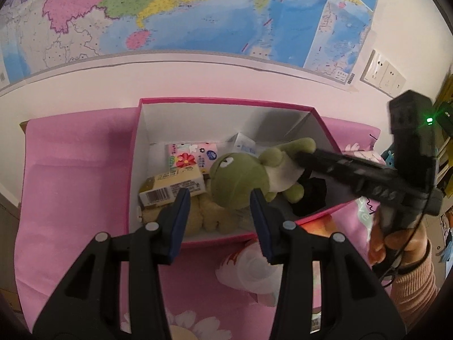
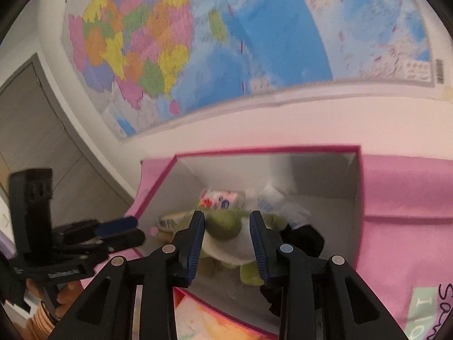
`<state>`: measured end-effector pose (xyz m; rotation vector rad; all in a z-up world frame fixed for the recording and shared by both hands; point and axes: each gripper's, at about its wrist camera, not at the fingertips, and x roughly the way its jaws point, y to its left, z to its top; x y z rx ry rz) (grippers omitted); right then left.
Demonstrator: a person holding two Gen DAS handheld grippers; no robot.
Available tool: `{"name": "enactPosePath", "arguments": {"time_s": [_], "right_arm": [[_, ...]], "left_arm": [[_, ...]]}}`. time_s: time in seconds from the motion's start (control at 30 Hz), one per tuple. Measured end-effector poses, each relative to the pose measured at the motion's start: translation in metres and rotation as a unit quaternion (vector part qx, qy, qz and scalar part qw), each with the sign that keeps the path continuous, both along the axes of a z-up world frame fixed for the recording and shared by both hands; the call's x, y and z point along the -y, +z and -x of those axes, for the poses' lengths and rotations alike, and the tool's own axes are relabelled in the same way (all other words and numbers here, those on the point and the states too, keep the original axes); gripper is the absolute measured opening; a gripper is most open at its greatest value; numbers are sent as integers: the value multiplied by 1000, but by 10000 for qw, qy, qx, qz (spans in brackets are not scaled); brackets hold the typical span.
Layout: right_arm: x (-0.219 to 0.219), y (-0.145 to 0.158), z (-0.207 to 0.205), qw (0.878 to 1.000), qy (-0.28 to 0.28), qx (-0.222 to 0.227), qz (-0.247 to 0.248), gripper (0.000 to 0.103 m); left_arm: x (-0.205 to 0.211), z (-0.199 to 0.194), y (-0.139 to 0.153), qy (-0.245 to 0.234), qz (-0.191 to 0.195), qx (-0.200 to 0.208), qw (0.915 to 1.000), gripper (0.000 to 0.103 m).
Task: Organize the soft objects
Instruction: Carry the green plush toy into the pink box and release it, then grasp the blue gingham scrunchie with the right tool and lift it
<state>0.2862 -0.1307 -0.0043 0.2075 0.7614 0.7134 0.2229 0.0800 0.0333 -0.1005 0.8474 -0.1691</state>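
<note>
A green plush turtle (image 1: pixel 237 181) lies in the pink-rimmed storage box (image 1: pixel 226 102) on top of a tan plush toy (image 1: pixel 209 218). My right gripper (image 2: pixel 228 243) hangs open over the turtle's white belly (image 2: pixel 229 245), its jaws on either side of it. In the left wrist view its fingers (image 1: pixel 325 160) reach in from the right to the turtle's body. My left gripper (image 1: pixel 219 221) is open and empty above the box's near wall. It also shows in the right wrist view (image 2: pixel 119 231), at the left.
The box also holds a flowered tissue pack (image 1: pixel 192 155), a yellow carton (image 1: pixel 172 188), a white packet (image 1: pixel 245 144) and a black cloth (image 1: pixel 310 195). It stands on a pink sheet (image 1: pixel 76 175) against a wall with a map (image 1: pixel 170 14). Wall sockets (image 1: pixel 382 70) are at right.
</note>
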Motion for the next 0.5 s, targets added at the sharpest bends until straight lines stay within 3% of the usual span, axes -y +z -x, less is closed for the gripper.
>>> {"name": "enactPosePath", "arguments": {"time_s": [0.1, 0.23, 0.37, 0.5], "right_arm": [[-16, -10, -2, 9995, 233, -119, 200, 36], [-27, -12, -4, 9990, 359, -115, 240, 48], [-25, -14, -9, 9978, 332, -299, 499, 48], [-14, -12, -2, 9982, 101, -194, 559, 48]], "left_arm": [[2, 3, 1, -5, -19, 23, 10000, 46], [0, 1, 0, 23, -20, -6, 10000, 46], [-1, 3, -3, 59, 18, -22, 10000, 46], [-2, 14, -1, 111, 110, 53, 9999, 46]]}}
